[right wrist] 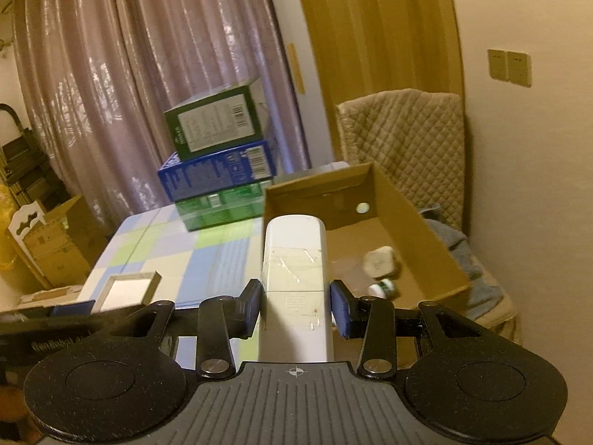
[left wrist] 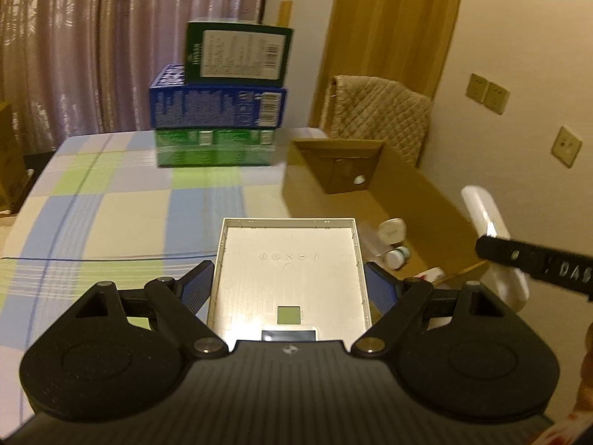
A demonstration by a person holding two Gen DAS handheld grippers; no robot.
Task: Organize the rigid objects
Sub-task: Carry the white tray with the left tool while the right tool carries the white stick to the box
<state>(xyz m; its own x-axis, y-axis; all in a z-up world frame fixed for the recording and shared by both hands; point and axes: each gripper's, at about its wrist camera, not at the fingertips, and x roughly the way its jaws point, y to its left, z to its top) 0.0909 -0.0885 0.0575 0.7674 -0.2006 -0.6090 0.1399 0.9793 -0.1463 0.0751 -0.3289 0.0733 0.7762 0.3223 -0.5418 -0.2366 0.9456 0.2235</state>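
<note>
Although both grippers are loaded, neither carried item has yet reached the cardboard box (right wrist: 415,215), so the sorting stands part-way at best.

Left gripper (left wrist: 289,289): jaws set wide, blue pads pressed against the two side walls of a shallow square plastic tray (left wrist: 289,259), open face up, white inside with a small green square near the gripper body. The tray hangs over the checked tablecloth (left wrist: 111,222), just left of the box's near corner.

Right gripper (right wrist: 296,307): jaws drawn in as far as they go, pads clamped on the sides of a white remote control (right wrist: 294,259), a long slim unit with clear tape across its middle. Its far end points at the box's left wall and appears to sit at or just over the rim; whether it is already above the interior cannot be settled from these views.

Already in the box: a pale rounded white item (right wrist: 380,261), too blurred to identify, and a small white bottle with a green band (right wrist: 383,289) lying on the floor of the box. I judge these to be placed items.

At the far end of the table, three cartons are stacked: green at the bottom (left wrist: 215,148), blue in the middle (left wrist: 217,107), dark green on top (left wrist: 239,53). Whether they belong to the task cannot be told.

Outstanding, in my judgement: depositing the remote and the tray in the box.
</note>
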